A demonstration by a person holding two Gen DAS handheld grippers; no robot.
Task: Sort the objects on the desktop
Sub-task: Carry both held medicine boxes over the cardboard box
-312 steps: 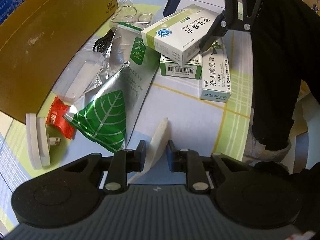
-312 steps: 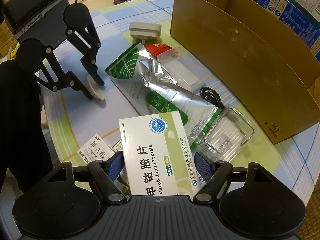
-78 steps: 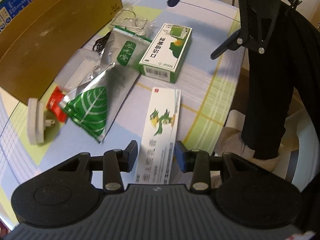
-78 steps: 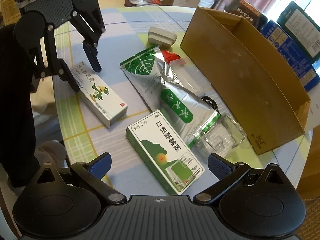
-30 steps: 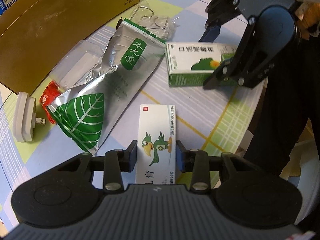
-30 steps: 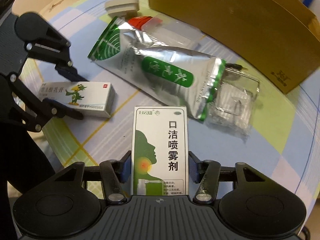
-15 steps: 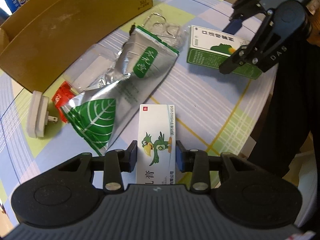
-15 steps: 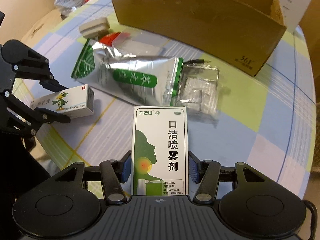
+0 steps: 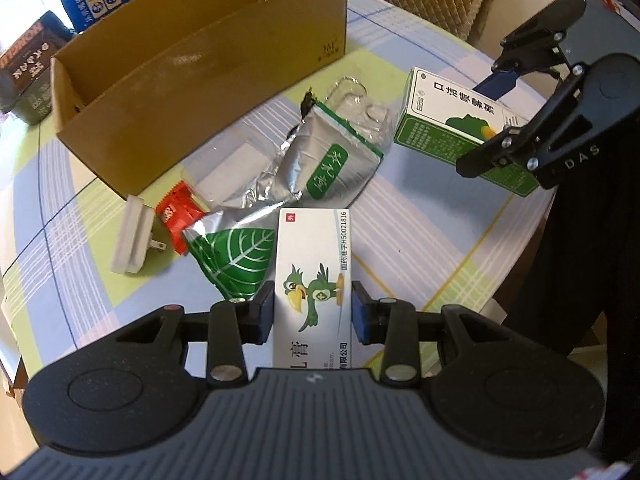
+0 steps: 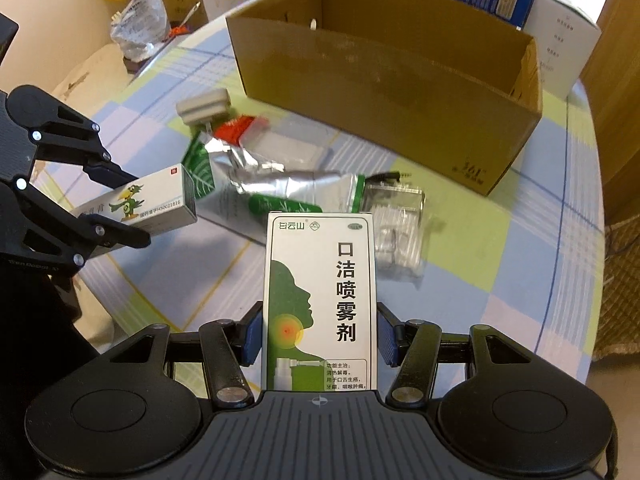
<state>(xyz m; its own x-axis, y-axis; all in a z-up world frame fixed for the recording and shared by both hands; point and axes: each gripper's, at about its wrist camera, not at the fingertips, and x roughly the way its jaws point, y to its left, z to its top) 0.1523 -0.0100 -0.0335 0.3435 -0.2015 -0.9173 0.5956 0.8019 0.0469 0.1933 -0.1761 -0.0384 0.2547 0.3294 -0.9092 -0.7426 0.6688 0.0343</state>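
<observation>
Ointment box (image 9: 313, 280): long white carton with a green parrot, long axis running straight out along the left gripper (image 9: 313, 308), which clamps its sides, lifted over the table (image 9: 420, 240). Spray box (image 10: 320, 300): green-and-white, head silhouette, pinched lengthwise in the right gripper (image 10: 319, 336). Foil pouch (image 9: 324, 160), white plug (image 9: 132, 236) and cardboard box (image 9: 200, 64) lie beyond.
</observation>
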